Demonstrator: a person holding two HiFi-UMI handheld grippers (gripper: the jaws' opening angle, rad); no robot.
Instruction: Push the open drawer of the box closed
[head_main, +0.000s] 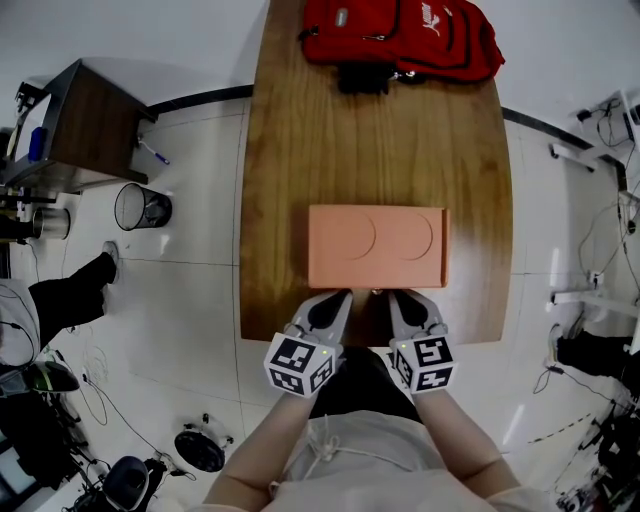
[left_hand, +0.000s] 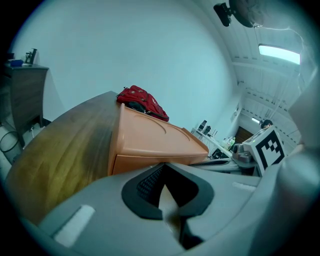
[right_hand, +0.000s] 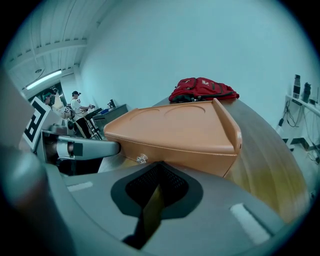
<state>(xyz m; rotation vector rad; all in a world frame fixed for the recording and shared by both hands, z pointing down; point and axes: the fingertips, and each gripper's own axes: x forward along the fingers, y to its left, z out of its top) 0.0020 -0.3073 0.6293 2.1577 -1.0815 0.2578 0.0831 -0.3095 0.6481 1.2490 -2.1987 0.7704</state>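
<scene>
1 orange box (head_main: 377, 246) is seen lying near the front edge of 1 wooden desk (head_main: 380, 150), with 2 round recesses moulded into its top. Its 1 drawer (right_hand: 200, 160) faces the person and is seen about flush with the box body; 1 small clear knob (right_hand: 141, 159) is fixed at the middle of the drawer front. 1 red backpack (head_main: 400, 35) is laid at the far end of the desk, well apart from the box.

2 grippers are held side by side at the drawer front, 1 on each side of the knob. The left gripper (head_main: 343, 294) is pointed at the left half of the front, and in its own view (left_hand: 165, 165) the 2 jaws are seen brought together at the tips with nothing between them. The right gripper (head_main: 393, 294) is pointed at the right half, and its 2 jaws (right_hand: 159, 165) are likewise closed on nothing. Both pairs of tips are brought right up to the drawer front; whether it is actually touched cannot be told.

On the floor to the left, 1 wire waste bin (head_main: 141, 207) is seen beside 1 small side table (head_main: 95, 125)
</scene>
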